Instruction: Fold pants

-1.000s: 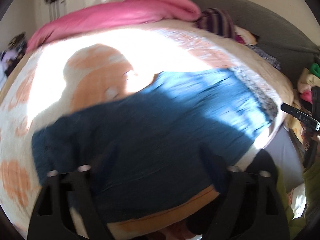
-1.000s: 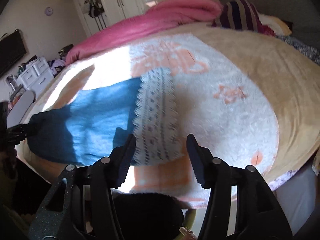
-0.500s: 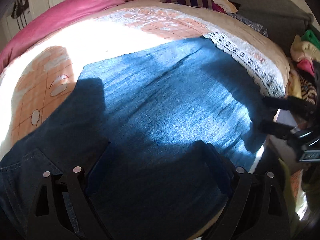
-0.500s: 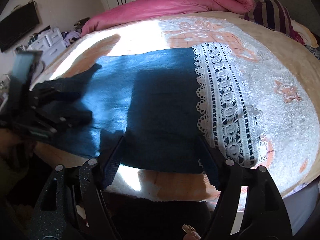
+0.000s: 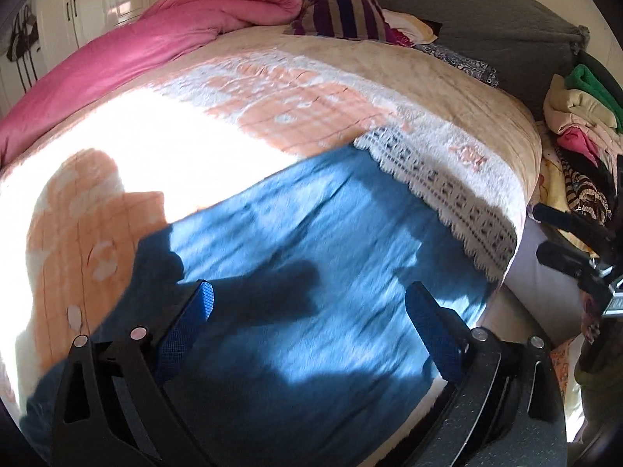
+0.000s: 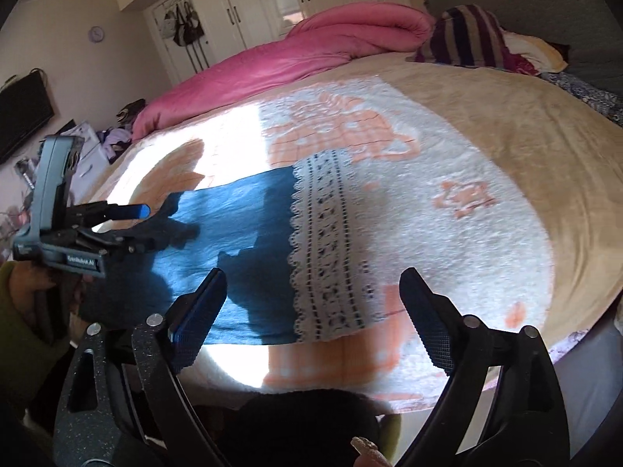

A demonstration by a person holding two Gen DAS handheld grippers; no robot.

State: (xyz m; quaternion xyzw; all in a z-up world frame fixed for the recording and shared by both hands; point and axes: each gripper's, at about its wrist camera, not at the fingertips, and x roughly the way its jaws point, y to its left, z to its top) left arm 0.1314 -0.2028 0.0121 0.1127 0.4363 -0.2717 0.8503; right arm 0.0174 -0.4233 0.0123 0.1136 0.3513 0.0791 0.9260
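Blue denim pants with a white lace hem lie flat across the near part of the bed. In the right wrist view the pants run left from the lace hem. My left gripper is open and empty, held just above the pants' middle. It also shows in the right wrist view at the left. My right gripper is open and empty above the lace end near the bed's front edge. It also shows in the left wrist view at the right.
The bed has a white and orange blanket. A rolled pink duvet and a striped pillow lie at the far side. A pile of clothes sits to the right of the bed. Drawers and clutter stand at the left.
Both grippers have pulled back and up from the pants. The pants look further away in both views than half a second ago. Both stay open.
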